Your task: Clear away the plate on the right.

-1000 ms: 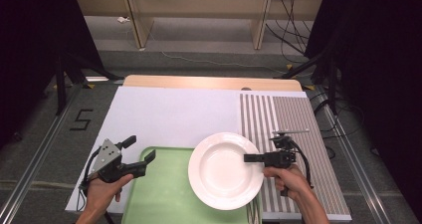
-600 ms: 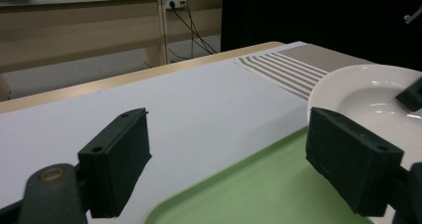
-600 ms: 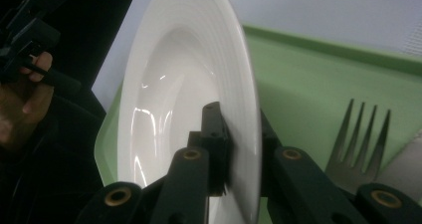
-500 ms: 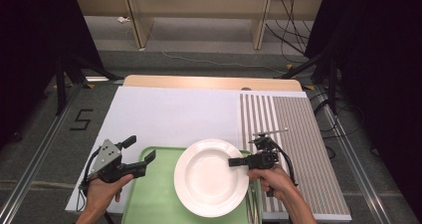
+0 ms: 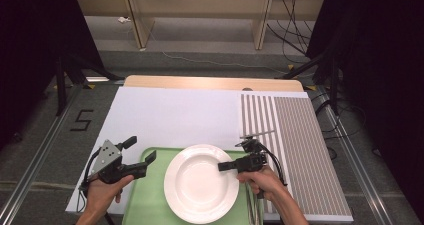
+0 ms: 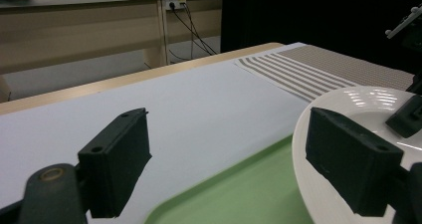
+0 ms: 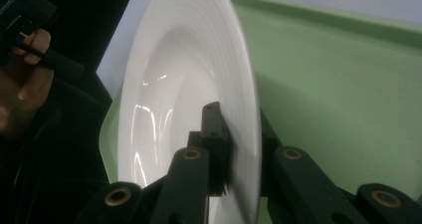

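Note:
A white deep plate hangs level over a green tray at the table's near edge. My right gripper is shut on the plate's right rim, one jaw above the rim and one below. The right gripper view has the plate edge-on between the two jaws, with the tray behind it. My left gripper stands open at the tray's left edge with nothing between its fingers. In the left gripper view the plate sits just behind the right jaw, and the tray lies below.
A white sheet covers the table's middle, and a striped grey mat lies to the right. Bare wood runs along the far table edge. Shelving legs and cables stand on the floor behind.
My right gripper has carried the plate leftward from the striped mat's edge to over the green tray. The left gripper has stayed where it was.

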Motion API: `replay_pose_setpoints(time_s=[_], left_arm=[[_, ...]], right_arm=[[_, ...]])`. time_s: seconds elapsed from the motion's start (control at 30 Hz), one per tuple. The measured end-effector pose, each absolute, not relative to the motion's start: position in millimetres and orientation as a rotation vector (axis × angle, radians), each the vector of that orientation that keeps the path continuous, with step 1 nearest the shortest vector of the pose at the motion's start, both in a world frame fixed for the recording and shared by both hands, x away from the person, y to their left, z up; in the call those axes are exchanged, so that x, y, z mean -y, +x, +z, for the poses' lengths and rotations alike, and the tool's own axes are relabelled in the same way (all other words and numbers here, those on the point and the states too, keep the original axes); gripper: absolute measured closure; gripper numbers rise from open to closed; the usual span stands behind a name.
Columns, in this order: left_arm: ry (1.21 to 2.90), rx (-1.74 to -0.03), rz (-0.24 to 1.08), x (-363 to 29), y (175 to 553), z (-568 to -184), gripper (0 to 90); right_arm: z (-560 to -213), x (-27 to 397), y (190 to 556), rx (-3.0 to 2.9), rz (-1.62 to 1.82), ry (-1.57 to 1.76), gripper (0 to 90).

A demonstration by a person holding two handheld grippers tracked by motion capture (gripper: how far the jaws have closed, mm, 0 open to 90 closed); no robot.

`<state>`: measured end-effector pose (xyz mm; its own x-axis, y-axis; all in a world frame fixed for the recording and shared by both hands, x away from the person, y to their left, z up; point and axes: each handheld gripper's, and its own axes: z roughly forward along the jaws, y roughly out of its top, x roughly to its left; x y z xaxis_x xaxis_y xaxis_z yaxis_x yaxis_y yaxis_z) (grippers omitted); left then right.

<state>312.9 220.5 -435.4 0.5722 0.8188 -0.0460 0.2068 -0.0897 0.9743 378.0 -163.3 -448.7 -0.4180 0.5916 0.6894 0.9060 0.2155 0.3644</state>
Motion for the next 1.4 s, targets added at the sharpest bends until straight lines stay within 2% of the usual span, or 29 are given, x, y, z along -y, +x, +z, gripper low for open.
replay_pose_setpoints(time_s=[0.7,1.4], left_arm=[[1.622,-0.885,0.638,-220.3,312.5,-435.3,17.0],[1.625,-0.882,0.636,-220.4,312.1,-435.2,17.0]], right_arm=[[-461.9,142.9,378.5,2.116,-1.019,-1.343,82.9],[-473.1,149.9,383.2,2.078,-0.96,-1.332,80.5]])
